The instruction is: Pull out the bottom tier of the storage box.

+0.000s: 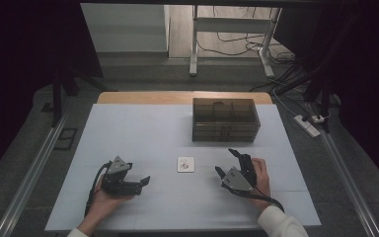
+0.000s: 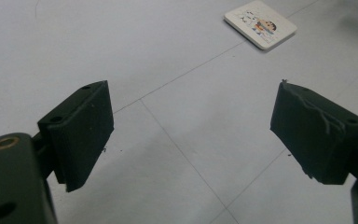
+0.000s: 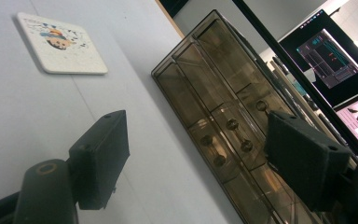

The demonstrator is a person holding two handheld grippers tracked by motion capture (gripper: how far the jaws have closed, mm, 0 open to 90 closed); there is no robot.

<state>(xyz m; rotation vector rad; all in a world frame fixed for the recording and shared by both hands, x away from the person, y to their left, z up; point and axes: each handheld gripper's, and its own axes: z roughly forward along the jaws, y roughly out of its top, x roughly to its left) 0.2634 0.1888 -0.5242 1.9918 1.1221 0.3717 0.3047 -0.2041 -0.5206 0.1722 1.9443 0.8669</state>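
The coaster (image 1: 186,164) lay flat on the tabletop (image 1: 128,128), just in front of the drawer box (image 1: 225,120), whose compartments looked empty. My left gripper (image 1: 140,183) and right gripper (image 1: 227,162) flanked the coaster, jaws open, holding nothing.

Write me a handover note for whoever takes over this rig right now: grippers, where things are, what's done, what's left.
Left gripper: open, holding nothing, low over the table, jaws aimed toward the coaster.
Right gripper: open, holding nothing, just right of the coaster.
Coaster: a small white square with a cartoon print, flat on the table between the two grippers, untouched.
Drawer box: smoky clear plastic, at the far side of the table, drawers look shut.
Done: nothing visible yet.
Left: probably grasp the coaster; the box may be its destination.
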